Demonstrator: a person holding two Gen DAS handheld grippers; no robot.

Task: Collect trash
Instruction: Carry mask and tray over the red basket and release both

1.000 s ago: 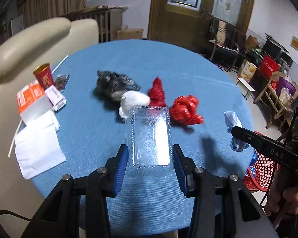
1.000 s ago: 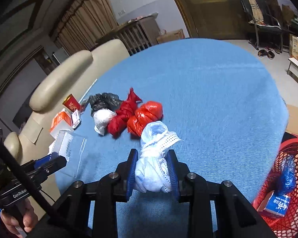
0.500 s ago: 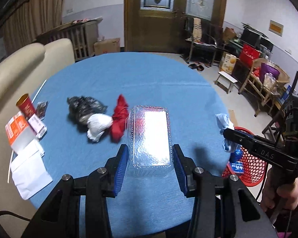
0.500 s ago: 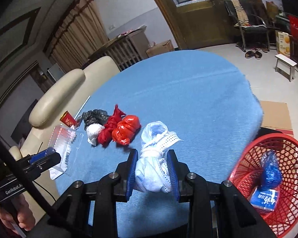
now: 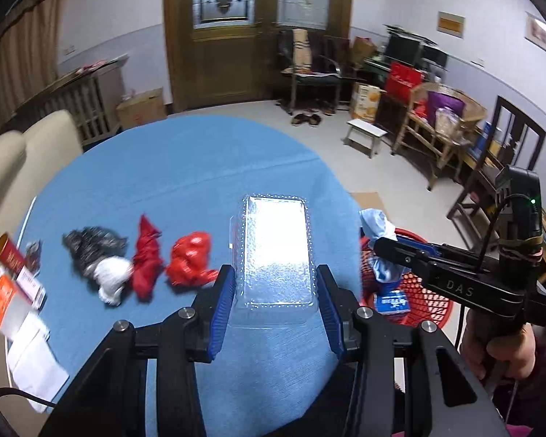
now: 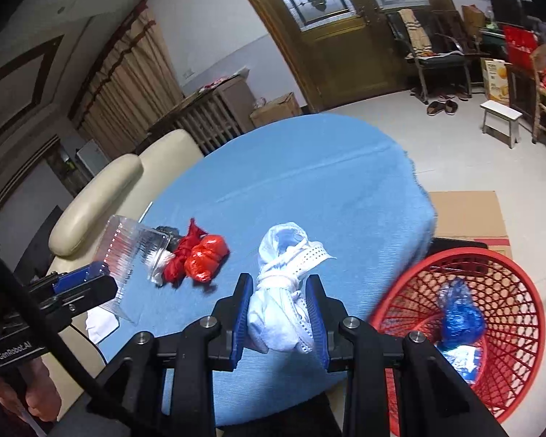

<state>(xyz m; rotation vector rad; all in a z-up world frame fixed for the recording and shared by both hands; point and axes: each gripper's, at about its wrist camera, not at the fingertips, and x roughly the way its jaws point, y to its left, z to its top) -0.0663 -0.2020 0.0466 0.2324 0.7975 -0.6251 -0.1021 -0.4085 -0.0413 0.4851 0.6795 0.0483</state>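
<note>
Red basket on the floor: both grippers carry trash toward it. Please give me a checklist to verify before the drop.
1. Left gripper grips the clear plastic container: ok, pads at both sides.
2. Right gripper grips the knotted light blue bag: ok.
3. Red basket has room: ok, only a blue bag and a small carton inside.
4. Knotted bag is above the basket: not ok, it hangs over the blue table edge.
5. Container is above the basket: not ok, over the table.
6. Grippers are apart from each other: ok.
</note>
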